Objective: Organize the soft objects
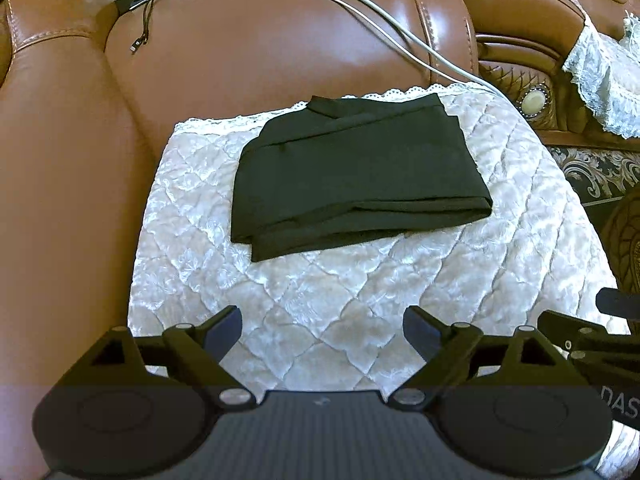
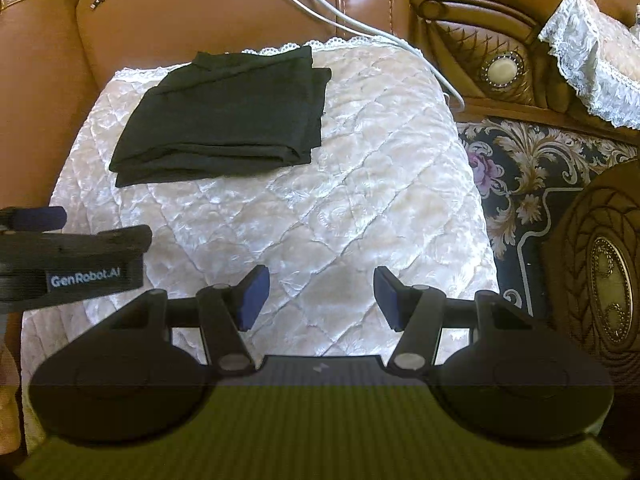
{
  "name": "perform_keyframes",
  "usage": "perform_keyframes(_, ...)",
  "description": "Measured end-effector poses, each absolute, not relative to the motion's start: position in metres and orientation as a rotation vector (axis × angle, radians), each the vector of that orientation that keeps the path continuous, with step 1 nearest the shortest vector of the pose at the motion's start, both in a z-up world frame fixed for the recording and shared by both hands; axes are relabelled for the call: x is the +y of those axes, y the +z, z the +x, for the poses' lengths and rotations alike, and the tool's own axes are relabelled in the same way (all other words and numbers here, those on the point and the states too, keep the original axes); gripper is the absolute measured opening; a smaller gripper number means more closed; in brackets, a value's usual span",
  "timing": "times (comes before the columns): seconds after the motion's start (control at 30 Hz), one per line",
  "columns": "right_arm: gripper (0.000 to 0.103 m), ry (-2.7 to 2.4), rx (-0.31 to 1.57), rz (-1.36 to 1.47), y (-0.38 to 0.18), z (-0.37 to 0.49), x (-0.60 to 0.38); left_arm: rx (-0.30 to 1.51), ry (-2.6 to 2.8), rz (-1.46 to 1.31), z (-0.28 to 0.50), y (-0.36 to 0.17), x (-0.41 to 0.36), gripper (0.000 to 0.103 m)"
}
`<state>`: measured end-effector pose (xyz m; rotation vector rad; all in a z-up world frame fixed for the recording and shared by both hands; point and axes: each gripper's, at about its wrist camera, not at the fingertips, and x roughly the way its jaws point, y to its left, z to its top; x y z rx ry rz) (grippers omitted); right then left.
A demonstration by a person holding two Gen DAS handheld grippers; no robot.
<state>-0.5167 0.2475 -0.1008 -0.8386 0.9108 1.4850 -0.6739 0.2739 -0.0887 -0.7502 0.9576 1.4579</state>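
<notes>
A folded black garment lies flat on a white quilted seat pad toward the pad's back edge. In the right wrist view the same black garment sits at the upper left of the seat pad. My left gripper hovers open over the pad's front part, well short of the garment, with nothing between its fingers. My right gripper is open too, over the pad's front right, empty. The left gripper's body shows at the left edge of the right wrist view.
The pad rests on a brown leather sofa. White cables and a thin black cable run across the backrest. A carved wooden armrest, a lace cover and a floral carpet lie to the right.
</notes>
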Motion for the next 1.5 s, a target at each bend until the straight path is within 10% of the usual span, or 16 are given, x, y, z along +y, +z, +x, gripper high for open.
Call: perform_keyframes(1.5, 0.065, 1.477, 0.808, -0.790, -0.104, -0.519, 0.217, 0.896, 1.484, -0.739, -0.665, -0.098, 0.244, 0.096)
